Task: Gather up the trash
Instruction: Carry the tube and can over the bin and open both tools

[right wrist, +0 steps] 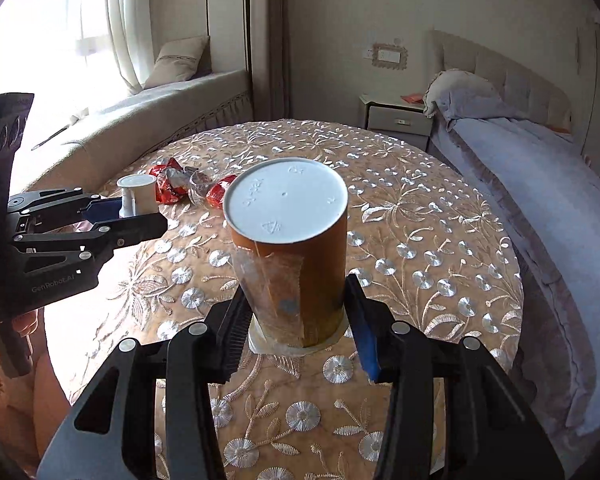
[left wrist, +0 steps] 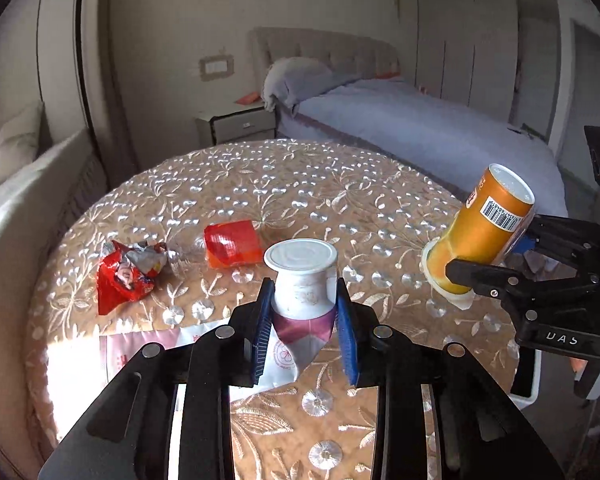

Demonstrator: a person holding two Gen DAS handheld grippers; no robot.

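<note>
My left gripper (left wrist: pixel 304 312) is shut on a white and pink yogurt cup (left wrist: pixel 302 280), held upside down over the round table (left wrist: pixel 340 200); it also shows in the right wrist view (right wrist: pixel 137 196). My right gripper (right wrist: pixel 296 320) is shut on an orange cup (right wrist: pixel 296 264), upside down with its white base toward the camera; it tilts in the left wrist view (left wrist: pixel 480 232). A crumpled red wrapper (left wrist: pixel 128 272) and an orange-red packet (left wrist: pixel 232 244) lie on the table left of the yogurt cup.
A white and pink paper sheet (left wrist: pixel 140 352) lies at the table's near left edge. A clear crumpled plastic piece (right wrist: pixel 200 188) sits between the wrappers. A bed (left wrist: pixel 420 128) and nightstand (left wrist: pixel 240 120) stand behind, a window bench (right wrist: pixel 160 108) to the left.
</note>
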